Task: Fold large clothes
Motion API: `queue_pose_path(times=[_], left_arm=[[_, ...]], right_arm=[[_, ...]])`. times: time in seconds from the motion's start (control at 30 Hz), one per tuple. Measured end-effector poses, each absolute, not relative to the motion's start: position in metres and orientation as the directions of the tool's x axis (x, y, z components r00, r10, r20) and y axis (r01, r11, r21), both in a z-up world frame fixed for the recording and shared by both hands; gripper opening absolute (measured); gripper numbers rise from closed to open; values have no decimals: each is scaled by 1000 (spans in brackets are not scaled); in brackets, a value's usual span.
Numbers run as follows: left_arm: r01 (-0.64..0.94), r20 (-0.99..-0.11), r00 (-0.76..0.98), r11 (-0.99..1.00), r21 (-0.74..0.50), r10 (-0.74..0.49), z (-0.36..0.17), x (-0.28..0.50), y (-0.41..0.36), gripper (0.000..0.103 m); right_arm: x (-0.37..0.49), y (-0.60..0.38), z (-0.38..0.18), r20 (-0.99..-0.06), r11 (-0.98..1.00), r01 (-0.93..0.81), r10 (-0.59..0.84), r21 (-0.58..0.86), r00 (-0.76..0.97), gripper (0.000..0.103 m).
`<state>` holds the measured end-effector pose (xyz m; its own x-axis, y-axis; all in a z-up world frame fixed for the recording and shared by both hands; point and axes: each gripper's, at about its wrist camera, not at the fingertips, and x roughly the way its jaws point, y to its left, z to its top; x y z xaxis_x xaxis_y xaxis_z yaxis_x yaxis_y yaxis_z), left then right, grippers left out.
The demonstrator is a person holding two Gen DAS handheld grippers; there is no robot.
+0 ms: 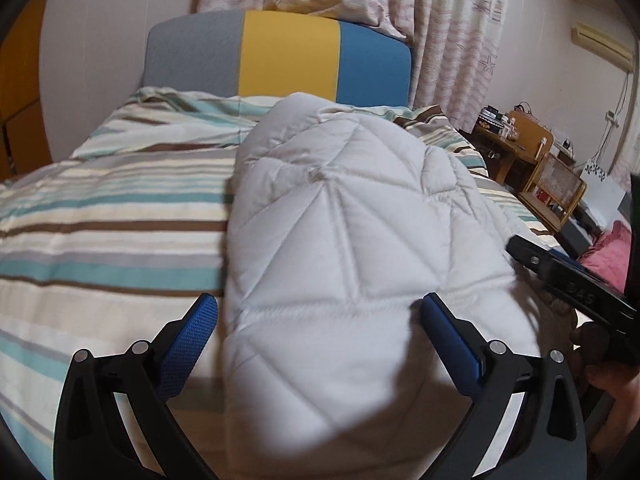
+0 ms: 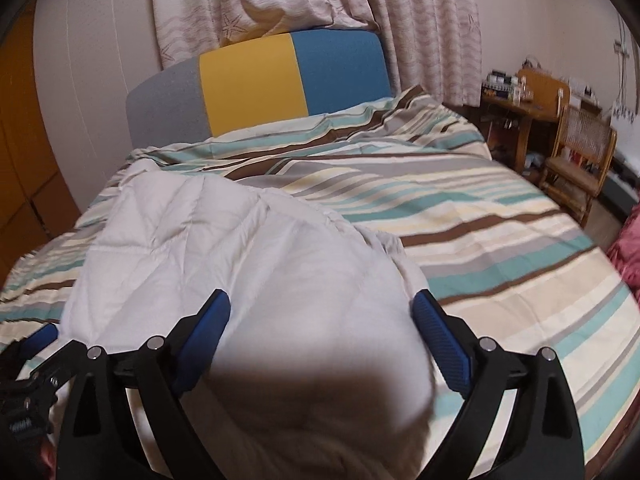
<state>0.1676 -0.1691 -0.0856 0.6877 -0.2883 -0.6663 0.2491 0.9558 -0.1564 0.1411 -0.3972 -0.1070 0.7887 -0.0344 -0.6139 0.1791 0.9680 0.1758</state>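
Embossed marking on black body of right hand-held gripper (image 1: 576, 292), right of left hand-held gripper: blurred, possibly "DAS", uncertain. No other legible text.

both wrist views close, facing headboard (image 1: 280, 56)

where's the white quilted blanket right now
The white quilted blanket lies folded on the striped bedspread, between both open tools, below the grey-yellow-blue headboard.

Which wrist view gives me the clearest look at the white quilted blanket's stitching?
The left wrist view: the white quilted blanket fills its centre and the diamond stitching is crisp. In the right wrist view the blanket is paler, softer, with faint seams, and its near part falls into shadow.
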Motion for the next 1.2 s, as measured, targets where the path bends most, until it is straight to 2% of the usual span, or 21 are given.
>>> queue_pose_path(times=[0.17, 0.27, 0.5, 0.6, 0.67, 0.7, 0.8, 0.97, 1.07, 1.2], left_arm=[[273, -692, 646, 944, -183, -321, -91, 167, -156, 100], [301, -712, 588, 921, -246, -383, -98, 170, -150, 100], [337, -728, 515, 888, -313, -452, -109, 177, -153, 100], [337, -734, 491, 879, -336, -469, -113, 180, -154, 100], [335, -738, 479, 876, -347, -475, -115, 182, -157, 100], [335, -740, 470, 873, -354, -481, -116, 183, -159, 100], [345, -743, 481, 879, -329, -466, -110, 180, -167, 89], [384, -716, 551, 892, -237, -427, -87, 168, -177, 57], [413, -682, 594, 889, -197, -427, -70, 162, -181, 47], [443, -631, 637, 880, -170, -443, -50, 155, -182, 43]], right_arm=[[130, -422, -119, -654, 924, 191, 79, 332, 753, 94], [130, -435, -132, -668, 873, 201, 173, 444, 724, 94], [140, -445, -148, -682, 816, 182, 310, 548, 663, 94], [145, -455, -161, -660, 741, 192, 409, 643, 630, 94], [147, -459, -167, -636, 699, 189, 459, 690, 621, 91], [148, -460, -168, -624, 686, 183, 476, 704, 620, 85], [148, -456, -166, -605, 674, 157, 503, 721, 617, 76], [138, -455, -163, -552, 652, 112, 525, 750, 648, 70], [130, -456, -164, -503, 610, 95, 544, 787, 672, 68], [123, -454, -169, -443, 544, 87, 568, 835, 694, 68]])
